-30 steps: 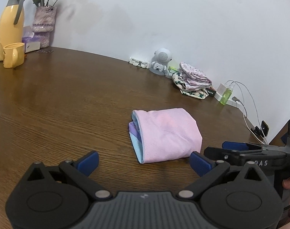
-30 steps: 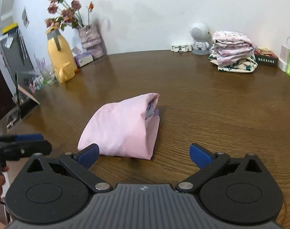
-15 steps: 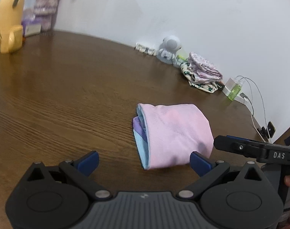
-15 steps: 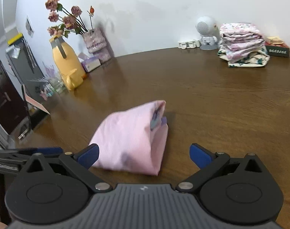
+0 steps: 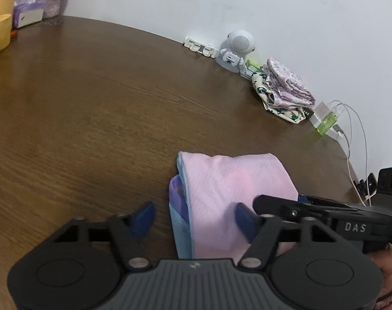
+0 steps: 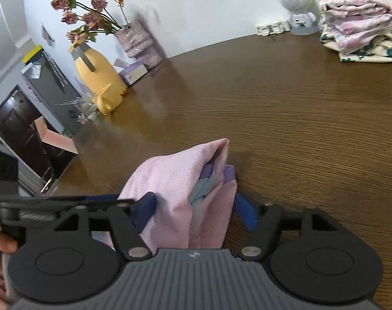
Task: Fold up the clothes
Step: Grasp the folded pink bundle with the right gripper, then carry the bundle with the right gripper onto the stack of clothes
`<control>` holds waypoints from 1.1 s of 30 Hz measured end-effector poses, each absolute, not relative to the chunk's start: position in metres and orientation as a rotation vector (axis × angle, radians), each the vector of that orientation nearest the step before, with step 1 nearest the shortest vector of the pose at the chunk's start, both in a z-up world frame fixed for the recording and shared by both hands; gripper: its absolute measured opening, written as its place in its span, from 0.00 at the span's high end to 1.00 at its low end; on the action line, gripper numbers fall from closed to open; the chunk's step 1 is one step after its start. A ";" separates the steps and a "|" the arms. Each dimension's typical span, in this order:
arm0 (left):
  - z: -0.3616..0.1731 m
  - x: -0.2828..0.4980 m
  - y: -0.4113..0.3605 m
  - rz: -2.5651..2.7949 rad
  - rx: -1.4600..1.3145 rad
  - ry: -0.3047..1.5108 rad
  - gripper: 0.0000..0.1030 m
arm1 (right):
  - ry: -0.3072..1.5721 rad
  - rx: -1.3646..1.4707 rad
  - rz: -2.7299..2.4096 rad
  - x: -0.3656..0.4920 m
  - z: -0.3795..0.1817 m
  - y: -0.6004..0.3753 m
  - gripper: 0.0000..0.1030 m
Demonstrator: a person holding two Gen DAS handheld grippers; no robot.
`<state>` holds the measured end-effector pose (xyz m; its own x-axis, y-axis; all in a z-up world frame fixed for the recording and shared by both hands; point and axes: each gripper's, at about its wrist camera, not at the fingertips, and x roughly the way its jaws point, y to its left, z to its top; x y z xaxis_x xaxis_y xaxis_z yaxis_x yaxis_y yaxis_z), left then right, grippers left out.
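Both claws gape around pink garment (image 5: 229, 191), gripping nothing; right claw (image 5: 278, 202) reads "DAS".

Garment: pink mesh cloth (image 5: 229, 193), folded into a compact bundle
Inner layers: light blue and purple fabric showing at the open end (image 6: 208, 180)
Surface: fine perforated knit, soft, slightly puffed
Pose: lying flat on the brown wooden bench (image 5: 92, 118), fold rounded on top
Place: near bench edge, between the blue fingers (image 6: 144, 206) in the right wrist view
Other clothes: stack of folded floral pieces (image 6: 358, 38) at the far wall, well apart
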<state>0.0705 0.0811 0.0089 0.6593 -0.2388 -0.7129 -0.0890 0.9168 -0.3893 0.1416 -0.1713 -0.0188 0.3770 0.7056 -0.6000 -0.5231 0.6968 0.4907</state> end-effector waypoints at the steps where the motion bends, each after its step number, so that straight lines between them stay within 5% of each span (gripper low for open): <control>1: 0.008 0.073 0.081 -0.094 -0.413 0.856 0.57 | 0.880 0.237 0.799 0.142 -0.020 -0.171 0.37; 21: 0.003 0.075 0.081 -0.132 -0.489 0.819 0.90 | 0.885 0.391 0.812 0.138 -0.031 -0.171 0.84; 33: 0.051 0.091 0.050 -0.206 -0.444 0.714 0.91 | 0.756 0.466 0.736 0.132 0.009 -0.203 0.86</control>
<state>0.0913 0.0499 0.0512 0.7404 -0.3304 -0.5853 0.0323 0.8874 -0.4599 0.1315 -0.2029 0.0093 0.5024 0.7406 -0.4462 -0.4258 0.6611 0.6178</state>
